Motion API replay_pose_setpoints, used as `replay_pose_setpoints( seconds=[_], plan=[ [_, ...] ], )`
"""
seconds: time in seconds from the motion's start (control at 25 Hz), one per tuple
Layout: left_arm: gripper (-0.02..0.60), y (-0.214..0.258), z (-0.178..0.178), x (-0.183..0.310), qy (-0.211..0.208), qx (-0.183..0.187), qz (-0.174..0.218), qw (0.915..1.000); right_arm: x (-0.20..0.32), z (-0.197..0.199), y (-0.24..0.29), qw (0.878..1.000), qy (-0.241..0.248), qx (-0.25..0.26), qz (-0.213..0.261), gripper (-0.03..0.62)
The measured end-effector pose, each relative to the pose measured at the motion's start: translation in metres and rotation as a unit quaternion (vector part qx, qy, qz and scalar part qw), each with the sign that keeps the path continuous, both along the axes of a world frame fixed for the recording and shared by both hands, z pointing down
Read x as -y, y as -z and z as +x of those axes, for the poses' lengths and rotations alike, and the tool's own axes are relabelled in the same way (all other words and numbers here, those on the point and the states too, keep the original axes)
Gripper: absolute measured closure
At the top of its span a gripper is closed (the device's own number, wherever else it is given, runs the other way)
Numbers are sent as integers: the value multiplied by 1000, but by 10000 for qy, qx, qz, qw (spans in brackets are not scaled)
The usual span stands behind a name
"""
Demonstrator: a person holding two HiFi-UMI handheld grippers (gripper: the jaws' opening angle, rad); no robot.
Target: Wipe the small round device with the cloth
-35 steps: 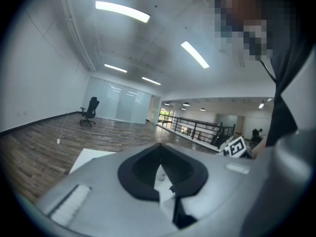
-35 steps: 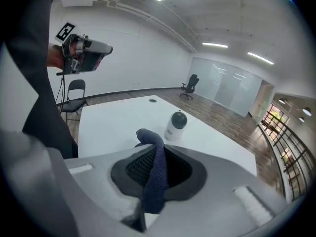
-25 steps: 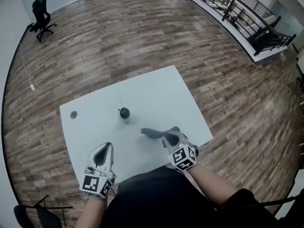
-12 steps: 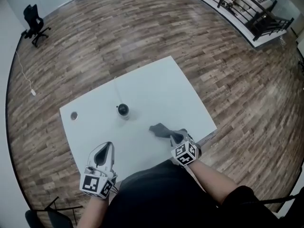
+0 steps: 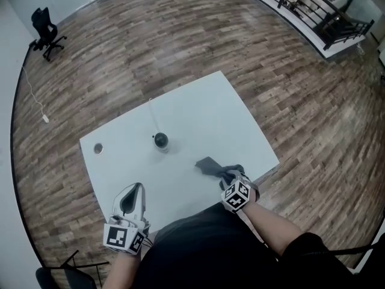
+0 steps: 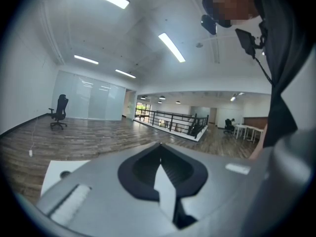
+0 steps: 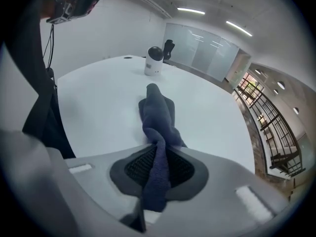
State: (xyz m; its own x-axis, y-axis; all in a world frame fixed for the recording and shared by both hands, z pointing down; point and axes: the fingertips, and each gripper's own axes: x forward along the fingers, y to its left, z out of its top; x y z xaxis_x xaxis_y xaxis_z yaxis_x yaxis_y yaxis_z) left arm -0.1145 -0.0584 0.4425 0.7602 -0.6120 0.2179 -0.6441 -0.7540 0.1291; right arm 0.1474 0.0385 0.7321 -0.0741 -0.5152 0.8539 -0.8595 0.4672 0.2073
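Item 1, task object: small round device w/ dark dome head on white cylindrical base (image 5: 160, 141). It stands upright left of centre in the head view, on the white rectangular table (image 5: 198, 119), well apart from both grippers. A thin cable appears to run from it toward the far table edge.

Item 2: dark blue-grey soft cloth (image 5: 210, 165), lower right of centre in the head view, near the table's front edge. Its free end lies on the tabletop.

R gripper (image 7: 159, 149): clamped on the bunched end of the cloth. Jaws have just eased open a little, but the pads press on the fabric.

L gripper (image 6: 159, 147): jaws together, nothing between them, held at lower left of the head view off the table's front edge.

Handling, est.: the cloth is light, limp and non-slip, so a pinch at the bunch is adequate and leaves the loose end for wiping. The device looks light, smooth-shelled and top-heavy. It is likely to slide or tip on the slick tabletop under wiping pressure. Recommend the L gripper steady the white base, not the dome or lens area, which are prob. scratch-prone.

Count: device 1, cloth 1, grippers 2, table 1, round grommet (image 5: 98, 149) 1, black office chair (image 5: 45, 23) 1.
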Motion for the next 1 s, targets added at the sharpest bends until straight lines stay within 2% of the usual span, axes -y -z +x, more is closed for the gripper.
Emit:
replay_pose_setpoints(
  seconds=[0.12,0.24,0.48,0.56,0.68,1.0],
  plan=[
    [578,-1,-1,2,27,-77,-5,10000,0,-1,0,9999,80,-2,-79,527],
    [578,0,-1,5,15,-164,20,9999,-1,-2,6,9999,86,28,-64,383],
    [578,-6,-7,14,55,-343,-71,9994,6,-10,38,9985,140,41,521,381],
    [578,-10,-9,15,45,-371,-134,9992,11,-20,50,9963,398,-63,765,378],
    [578,-18,-13,17,4,-364,-190,9992,21,-42,65,9904,751,-164,1151,368],
    [578,-24,-28,32,107,-470,-258,9985,66,-94,125,9734,1209,144,1943,364]
  ],
)
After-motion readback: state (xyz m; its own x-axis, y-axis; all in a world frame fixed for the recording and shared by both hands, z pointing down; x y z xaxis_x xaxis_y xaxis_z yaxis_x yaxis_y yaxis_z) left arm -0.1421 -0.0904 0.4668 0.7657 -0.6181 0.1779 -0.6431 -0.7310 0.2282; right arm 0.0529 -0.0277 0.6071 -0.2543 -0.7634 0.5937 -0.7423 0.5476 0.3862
